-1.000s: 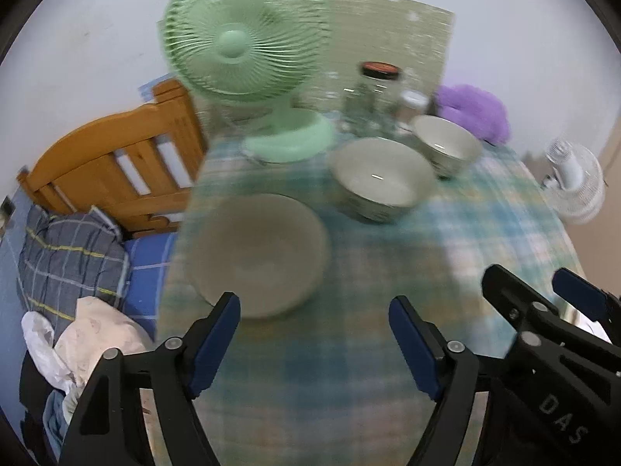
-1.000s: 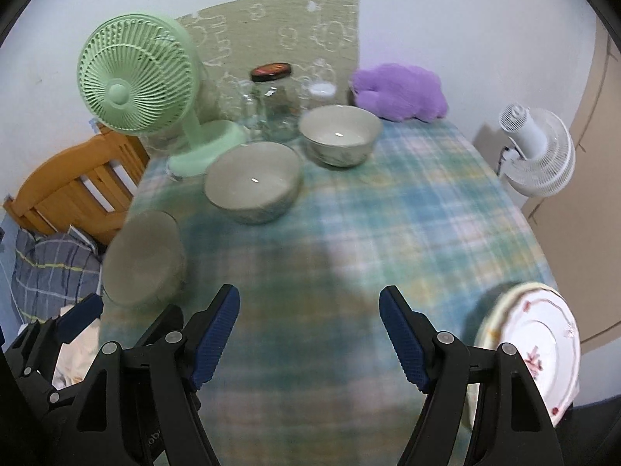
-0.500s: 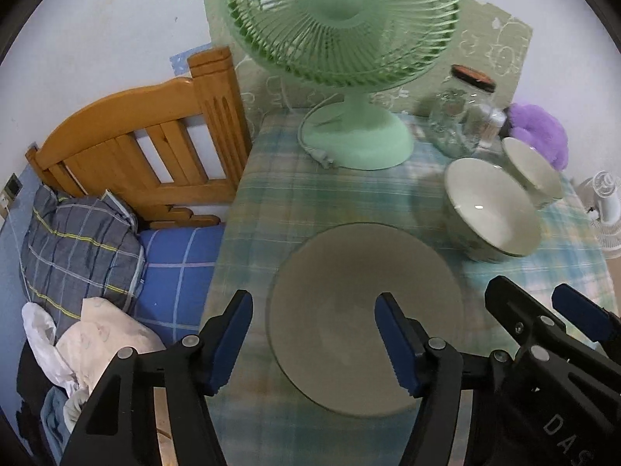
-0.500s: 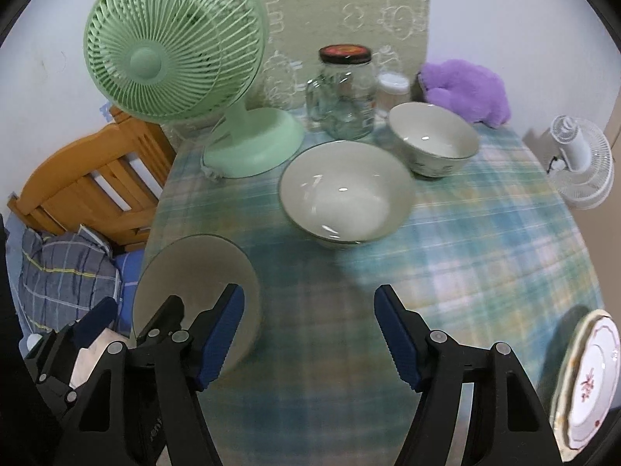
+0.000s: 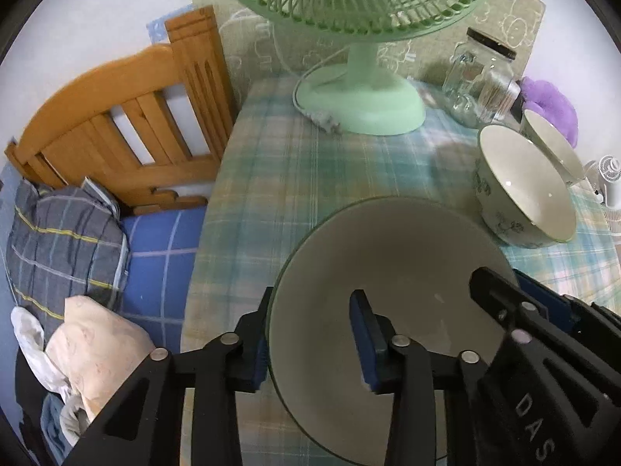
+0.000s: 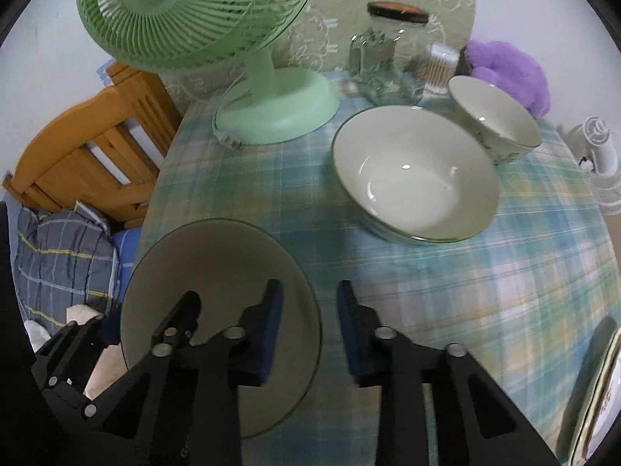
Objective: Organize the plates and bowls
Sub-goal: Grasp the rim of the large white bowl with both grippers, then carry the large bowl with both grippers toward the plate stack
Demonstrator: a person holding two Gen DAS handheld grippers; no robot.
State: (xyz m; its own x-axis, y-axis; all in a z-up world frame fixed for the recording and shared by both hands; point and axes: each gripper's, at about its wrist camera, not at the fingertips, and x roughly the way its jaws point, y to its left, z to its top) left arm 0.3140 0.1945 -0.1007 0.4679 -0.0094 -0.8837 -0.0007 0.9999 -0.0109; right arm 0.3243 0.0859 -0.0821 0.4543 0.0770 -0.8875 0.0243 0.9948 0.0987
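Big green desk fan (image 6: 186,19) towers at the back of the plaid-clothed round table (image 6: 465,279), and up front the wide shallow cream bowl (image 5: 388,291) sits right at the table's near-left edge — both tools straddle its rim. Left gripper (image 5: 314,338) has one pad outside and one inside, jaws narrowed on the wall; right gripper (image 6: 308,330) does likewise on the opposite side, though contact is hard to confirm. An uneven lift could tip it off the edge. The floral plate (image 6: 605,388) is cut off.
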